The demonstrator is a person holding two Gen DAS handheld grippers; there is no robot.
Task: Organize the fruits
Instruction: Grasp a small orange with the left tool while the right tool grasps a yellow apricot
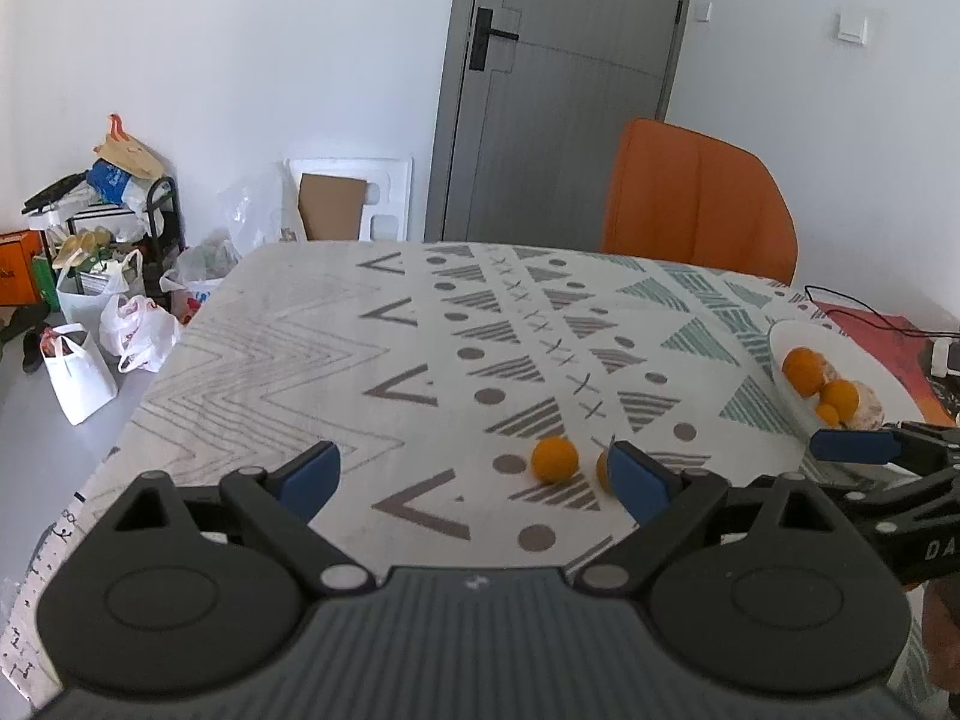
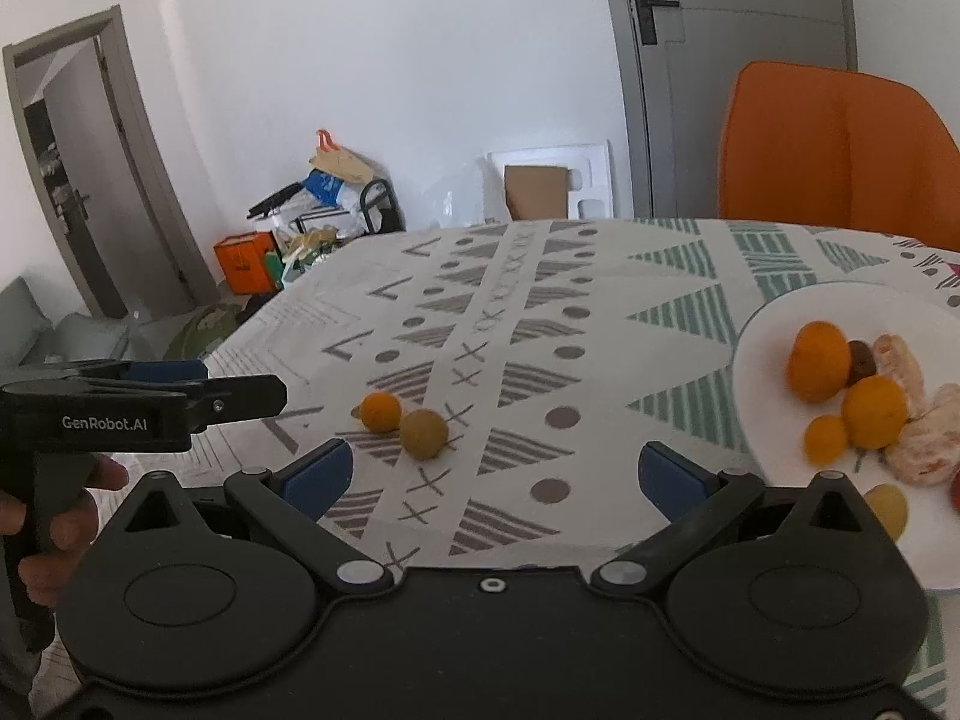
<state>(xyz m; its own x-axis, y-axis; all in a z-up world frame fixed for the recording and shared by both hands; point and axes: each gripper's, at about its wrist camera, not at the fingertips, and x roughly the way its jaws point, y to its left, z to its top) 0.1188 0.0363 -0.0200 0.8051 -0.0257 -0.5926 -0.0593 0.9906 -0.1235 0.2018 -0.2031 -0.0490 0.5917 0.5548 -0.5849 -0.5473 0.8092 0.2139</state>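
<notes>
Fingers [image 1: 636, 480] of both grippers apart, empty; right wrist alone shows plate's [image 2: 774, 324] peeled, perhaps citrus, segments [image 2: 921, 450]

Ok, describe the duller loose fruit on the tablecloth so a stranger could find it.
On the patterned tablecloth, left of the white plate, two small round fruits lie loose, close together. It is the nearer one: dull yellow-brown, unlike its bright orange neighbour.

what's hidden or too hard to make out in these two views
- Second loose fruit, left wrist view: mostly hidden behind the left gripper's blue finger pad.
- Plate, right wrist view: cut off by the right edge; a red item there is only a sliver.
- Dark piece between the plate's fruits: too blurred to identify.
- Plate, left wrist view: the near rim sits behind the right gripper.
</notes>
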